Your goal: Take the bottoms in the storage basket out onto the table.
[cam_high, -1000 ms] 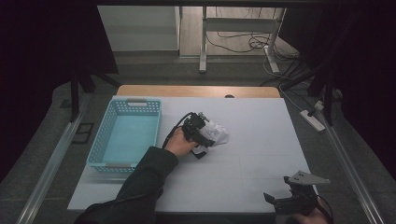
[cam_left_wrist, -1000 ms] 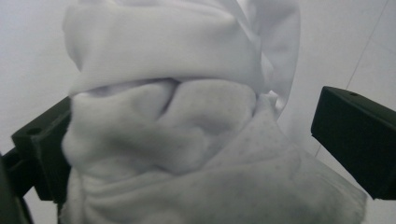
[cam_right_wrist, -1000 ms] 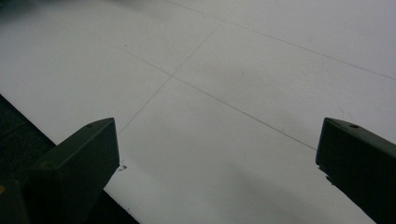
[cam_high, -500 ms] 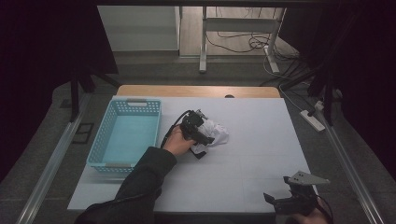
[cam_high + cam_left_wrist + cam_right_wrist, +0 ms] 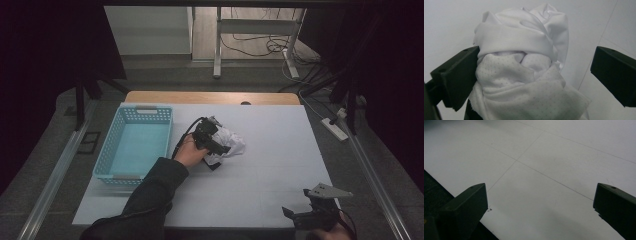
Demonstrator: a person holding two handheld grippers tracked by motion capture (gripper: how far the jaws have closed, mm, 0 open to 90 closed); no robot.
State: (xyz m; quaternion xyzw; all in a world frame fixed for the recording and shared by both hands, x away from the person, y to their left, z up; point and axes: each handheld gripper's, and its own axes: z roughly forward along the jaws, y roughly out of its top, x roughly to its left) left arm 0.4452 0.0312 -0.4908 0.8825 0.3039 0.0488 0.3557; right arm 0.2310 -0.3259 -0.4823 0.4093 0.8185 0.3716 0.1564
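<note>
Reaching: the left hand-held gripper (image 5: 216,145) sits at the middle of the bench (image 5: 280,165), right at a crumpled white cloth (image 5: 231,144).
Cloth position: bunched on the white surface just right of the blue basket (image 5: 132,145), apart from it and not inside it.
Cloth from the left hand-held gripper: straight ahead between the jaws; in the left gripper view the bundle (image 5: 524,72) touches the one jaw at picture-left, while the other jaw stands off with bare bench between.
Left hand-held gripper state: jaws spread wide, not yet pinching the cloth.
Long axis: the bundle is a rough lump, slightly longer along the line of the jaws; no clear axis to align to.
Nearer hand: the left by far; the right hand-held gripper (image 5: 320,212) rests at the near right corner, well apart from the cloth.
Right hand-held gripper state: jaws wide apart over bare bench (image 5: 544,202), holding nothing.
Likely next need: closing the left jaws should catch the bundle, since it already lies between them.
Writing: none readable on the cloth, basket or bench.
</note>
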